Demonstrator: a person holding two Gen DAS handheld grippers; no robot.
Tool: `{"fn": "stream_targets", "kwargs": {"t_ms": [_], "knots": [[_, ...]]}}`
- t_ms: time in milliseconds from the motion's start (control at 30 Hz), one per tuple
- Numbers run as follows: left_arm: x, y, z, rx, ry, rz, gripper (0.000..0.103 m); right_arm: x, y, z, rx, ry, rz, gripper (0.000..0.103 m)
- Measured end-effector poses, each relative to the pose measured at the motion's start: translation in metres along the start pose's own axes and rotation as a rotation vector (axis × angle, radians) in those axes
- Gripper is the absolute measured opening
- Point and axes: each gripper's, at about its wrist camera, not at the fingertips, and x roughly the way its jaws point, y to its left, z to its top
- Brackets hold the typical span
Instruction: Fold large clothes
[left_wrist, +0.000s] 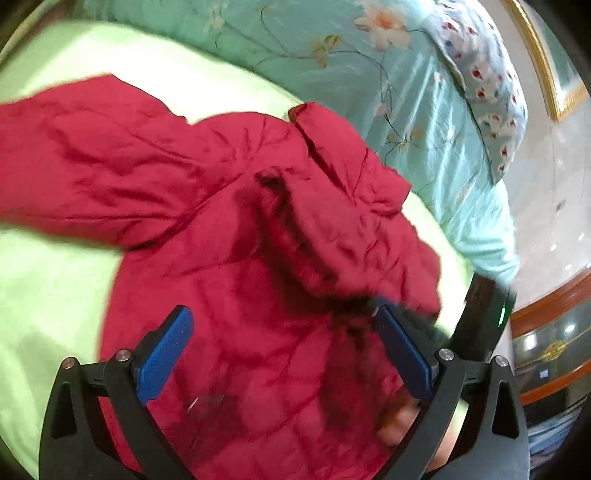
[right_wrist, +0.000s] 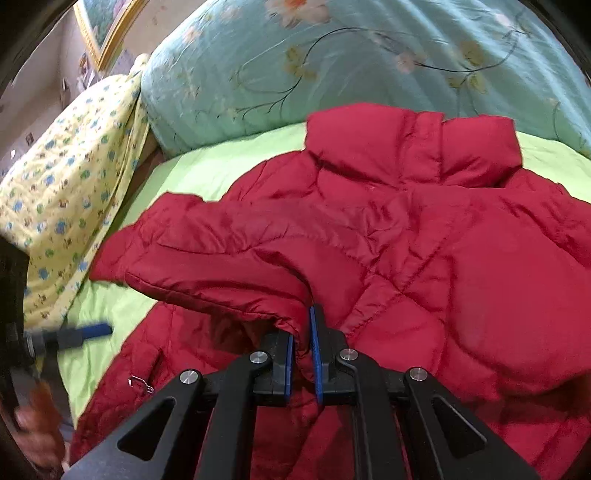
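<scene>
One red jacket (right_wrist: 406, 229) lies on your green bed sheet (right_wrist: 207, 166), teal quilt (right_wrist: 332, 66) along its far edge. Right gripper (right_wrist: 303, 347) pinches the sleeve cuff (right_wrist: 288, 317); left gripper (left_wrist: 284, 354) gapes empty.

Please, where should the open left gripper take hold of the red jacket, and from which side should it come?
Probably the far sleeve: it lies flat and stretched out on the green sheet, away from the jacket body. The left gripper, now open over the body, could come from above at the cuff end, one pad each side. The right gripper already pinches the other cuff.
</scene>
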Motion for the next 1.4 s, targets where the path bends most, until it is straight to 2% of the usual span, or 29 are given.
{"fn": "stream_targets", "kwargs": {"t_ms": [100,167,200,233,267,333,433,500,567,600,667,733,800,900,1000,1067,1100,1167,1200,1300,1400], "knots": [[0.019,0.007,0.021,-0.069,0.039,-0.095,0.1,0.003,0.006,-0.001,-0.03,-0.001,-0.011,0.013],[0.035,0.006,0.033,-0.049,0.055,-0.074,0.096,0.005,0.006,-0.001,-0.03,-0.001,-0.001,0.013],[0.04,0.005,0.036,-0.027,0.059,-0.054,0.068,0.006,0.005,-0.001,-0.028,0.0,0.004,0.014],[0.046,0.005,0.038,-0.012,0.074,-0.042,0.03,0.007,0.004,-0.001,-0.021,0.003,0.011,0.014],[0.056,0.006,0.04,-0.007,0.108,-0.043,0.02,0.007,0.002,-0.002,-0.017,0.004,0.014,0.014],[0.061,0.007,0.04,0.008,0.106,-0.035,0.016,0.006,0.0,-0.002,-0.007,0.008,0.019,0.016],[0.057,0.0,0.04,0.069,0.076,0.007,0.012,0.002,-0.002,-0.003,0.008,0.021,0.033,0.018],[0.05,-0.006,0.041,0.126,0.036,0.066,0.011,-0.005,-0.005,-0.004,0.026,0.023,0.054,0.024],[0.043,-0.016,0.041,0.233,-0.022,0.192,0.011,-0.02,-0.011,-0.007,0.045,0.004,0.072,0.033],[0.042,-0.018,0.041,0.269,-0.037,0.23,0.011,-0.029,-0.014,-0.007,0.054,-0.017,0.068,0.038],[0.042,-0.022,0.039,0.324,-0.052,0.282,0.011,-0.049,-0.025,-0.008,0.076,-0.068,0.042,0.04],[0.046,-0.022,0.037,0.36,-0.057,0.315,0.011,-0.067,-0.044,-0.008,0.105,-0.118,-0.021,0.042],[0.053,-0.027,0.032,0.414,-0.067,0.364,0.012,-0.073,-0.063,-0.008,0.134,-0.13,-0.093,0.048],[0.051,-0.027,0.027,0.419,-0.078,0.425,0.022,-0.066,-0.092,-0.011,0.193,-0.085,-0.17,0.047],[0.03,-0.028,0.021,0.386,-0.155,0.465,0.037,-0.048,-0.111,-0.018,0.237,-0.016,-0.164,0.046],[0.01,-0.029,0.017,0.37,-0.217,0.444,0.037,-0.039,-0.115,-0.024,0.241,0.003,-0.17,0.046],[0.002,-0.029,0.014,0.365,-0.224,0.401,0.037,-0.037,-0.115,-0.024,0.234,0.003,-0.178,0.047],[0.0,-0.034,0.009,0.375,-0.196,0.308,0.037,-0.033,-0.112,-0.023,0.222,0.005,-0.203,0.047],[0.006,-0.038,0.008,0.382,-0.175,0.288,0.037,-0.031,-0.11,-0.023,0.212,0.009,-0.218,0.047],[0.034,-0.044,0.003,0.396,-0.123,0.313,0.037,-0.024,-0.106,-0.022,0.186,0.025,-0.245,0.048],[0.068,-0.032,0.001,0.369,-0.057,0.36,0.037,-0.024,-0.104,-0.022,0.179,0.033,-0.252,0.048]]}}
